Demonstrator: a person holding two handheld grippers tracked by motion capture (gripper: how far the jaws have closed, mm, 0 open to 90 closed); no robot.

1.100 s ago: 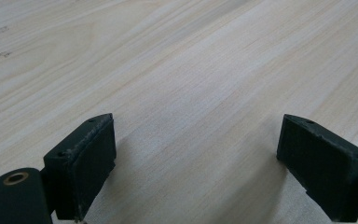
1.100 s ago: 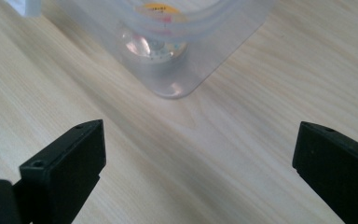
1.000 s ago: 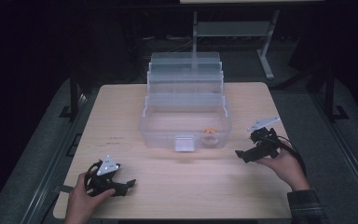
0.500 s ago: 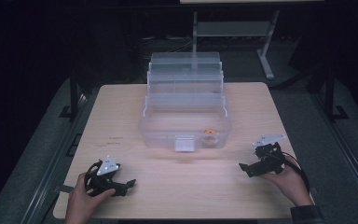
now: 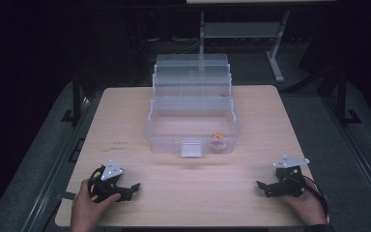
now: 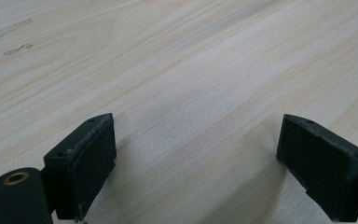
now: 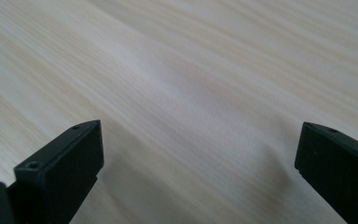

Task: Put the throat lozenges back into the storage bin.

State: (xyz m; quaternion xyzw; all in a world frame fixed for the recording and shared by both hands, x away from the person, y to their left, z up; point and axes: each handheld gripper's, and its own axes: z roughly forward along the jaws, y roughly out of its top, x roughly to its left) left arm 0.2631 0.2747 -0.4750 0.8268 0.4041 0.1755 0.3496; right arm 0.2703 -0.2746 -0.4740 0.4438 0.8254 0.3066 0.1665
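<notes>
Dark room, pale wooden table (image 5: 125, 121) under the light. At mid-table, a clear plastic box (image 5: 192, 129) with stepped trays fanned open toward the far edge. Inside the bottom bin, near its front right corner, a small orange roll (image 5: 217, 140), possibly tape. On the front wall, a clear latch (image 5: 191, 148), left of the roll.

Down at the near edge, the left gripper (image 5: 131, 189) resting on the wood, jaws spread wide, nothing between them. Same for the right gripper (image 5: 263, 186): jaws parted and empty, bare wood grain between them in the right gripper view. Both pointing inward, toward each other, not toward the box.

Key relation: roll lying ahead of and to the left of the right gripper, well apart from it, behind the bin's front wall. Farther still from the left gripper, across the box front. Right hand (image 5: 309, 208) probably the better placed to reach it, coming in over the wall from above rather than straight along the table.
</notes>
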